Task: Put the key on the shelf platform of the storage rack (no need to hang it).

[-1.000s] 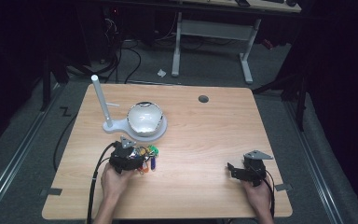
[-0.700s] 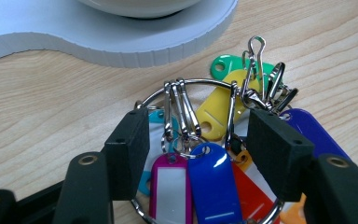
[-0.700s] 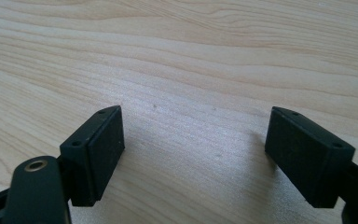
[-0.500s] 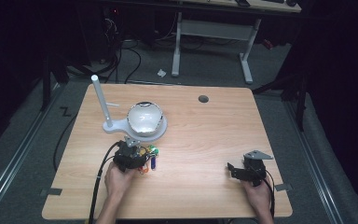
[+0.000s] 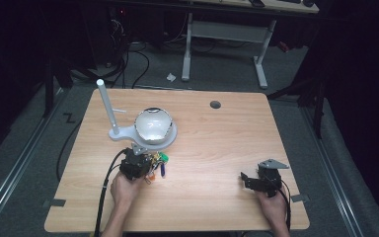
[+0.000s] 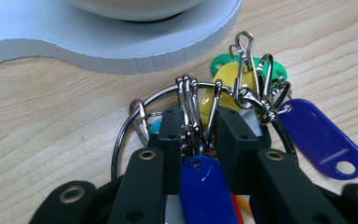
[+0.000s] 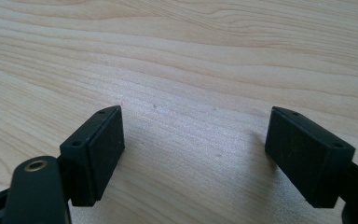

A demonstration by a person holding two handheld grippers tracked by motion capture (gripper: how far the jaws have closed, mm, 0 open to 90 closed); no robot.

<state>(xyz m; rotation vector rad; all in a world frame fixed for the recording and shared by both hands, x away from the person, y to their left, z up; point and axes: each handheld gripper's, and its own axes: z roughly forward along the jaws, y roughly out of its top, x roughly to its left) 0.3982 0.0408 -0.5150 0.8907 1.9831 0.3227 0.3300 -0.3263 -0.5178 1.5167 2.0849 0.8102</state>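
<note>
Overhead light is falling on my table [image 5: 217,148] while the room around is staying dark and grainy. My fingers [image 7: 98,154] are casting soft shadows; the nearest parts are blurring.

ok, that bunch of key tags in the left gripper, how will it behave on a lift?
Probably floppy: the key tags hang from loose clips on one wire ring, so they should swing and rattle. Likely light, being thin plastic. The left gripper has its jaws closed around the clips, which may slide or pivot.

Left claw [image 5: 150,168] on key bunch [image 5: 159,163] beside white stand [image 5: 143,133].
</note>
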